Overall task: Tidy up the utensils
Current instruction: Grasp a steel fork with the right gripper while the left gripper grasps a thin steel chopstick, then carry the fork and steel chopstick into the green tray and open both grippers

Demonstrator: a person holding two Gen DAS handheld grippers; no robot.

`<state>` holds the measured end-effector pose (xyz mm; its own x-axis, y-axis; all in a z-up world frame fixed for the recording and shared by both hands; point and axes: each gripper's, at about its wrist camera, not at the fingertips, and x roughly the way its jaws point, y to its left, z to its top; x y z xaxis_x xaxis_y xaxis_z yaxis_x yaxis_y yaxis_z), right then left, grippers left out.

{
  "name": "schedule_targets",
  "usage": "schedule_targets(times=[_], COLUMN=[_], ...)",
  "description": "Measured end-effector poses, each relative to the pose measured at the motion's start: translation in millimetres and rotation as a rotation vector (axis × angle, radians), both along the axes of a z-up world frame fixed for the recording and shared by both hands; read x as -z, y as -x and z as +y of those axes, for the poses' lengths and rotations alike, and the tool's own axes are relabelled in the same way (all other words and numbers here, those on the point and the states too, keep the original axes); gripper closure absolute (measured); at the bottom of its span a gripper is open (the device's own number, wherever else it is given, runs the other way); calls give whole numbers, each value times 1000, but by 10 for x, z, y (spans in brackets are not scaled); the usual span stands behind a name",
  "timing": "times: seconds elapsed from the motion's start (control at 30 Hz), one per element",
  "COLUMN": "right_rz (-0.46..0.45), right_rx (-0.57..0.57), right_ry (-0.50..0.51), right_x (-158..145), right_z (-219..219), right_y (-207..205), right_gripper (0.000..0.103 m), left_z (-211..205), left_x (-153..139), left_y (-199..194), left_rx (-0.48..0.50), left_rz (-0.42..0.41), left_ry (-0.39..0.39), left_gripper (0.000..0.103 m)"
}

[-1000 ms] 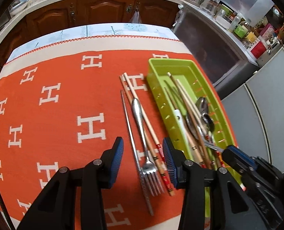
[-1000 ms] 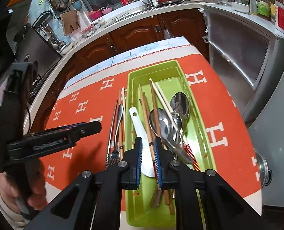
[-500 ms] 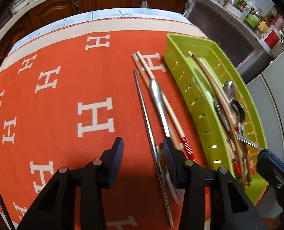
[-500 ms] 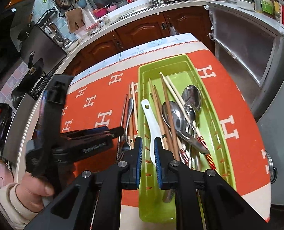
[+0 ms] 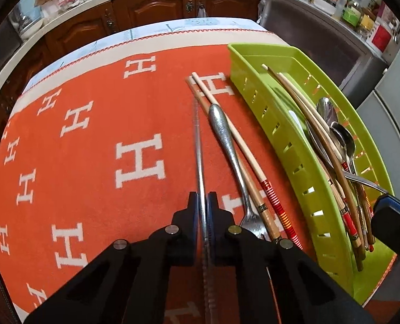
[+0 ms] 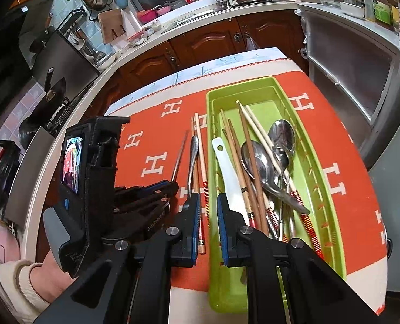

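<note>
Your left gripper (image 5: 203, 210) has just closed its jaws on the thin metal chopstick (image 5: 198, 145), which runs straight ahead of it; it's stiff, light and slick, so pinch nearer the ridged end. Right of it lie the fork (image 5: 228, 148) and wooden chopsticks (image 5: 243, 151) on the soft orange cloth (image 5: 92, 162), then the green tray (image 5: 289, 145). Your right gripper (image 6: 208, 208) hovers nearly shut and empty over the tray's near edge, kitchen counters behind.

The near end of the metal chopstick (image 5: 199, 145) vanishes between the left tool's (image 5: 203, 202) closed pads. The fork's (image 5: 228, 145) tines slip under that tool's right finger. In the green tray (image 6: 324, 189), handle ends disappear behind the right tool (image 6: 208, 210). Countertop jars beyond are too small to identify.
</note>
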<state>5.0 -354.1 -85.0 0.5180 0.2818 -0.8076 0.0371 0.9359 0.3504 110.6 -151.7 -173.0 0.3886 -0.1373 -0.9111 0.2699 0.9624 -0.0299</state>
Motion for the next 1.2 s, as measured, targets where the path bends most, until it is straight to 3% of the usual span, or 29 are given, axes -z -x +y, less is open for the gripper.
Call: schedule_targets(times=[0.23, 0.53, 0.67, 0.93, 1.2], right_rz=[-8, 21, 56, 123, 166], right_rx=[-53, -94, -98, -88, -90], right_ry=[-18, -37, 7, 190, 235], right_x=[20, 218, 355, 640, 797], right_z=[181, 495, 649, 917, 1075], right_y=[-10, -239, -421, -745, -877], right_gripper=[90, 90, 90, 90, 90], left_z=[315, 773, 919, 1060, 1201], left_x=[-53, -316, -336, -258, -173], left_y=[87, 97, 68, -16, -81], left_rx=[-28, -80, -99, -105, -122], left_rz=[53, 25, 27, 30, 53], left_ry=[94, 163, 183, 217, 268], left_gripper=[100, 100, 100, 100, 100])
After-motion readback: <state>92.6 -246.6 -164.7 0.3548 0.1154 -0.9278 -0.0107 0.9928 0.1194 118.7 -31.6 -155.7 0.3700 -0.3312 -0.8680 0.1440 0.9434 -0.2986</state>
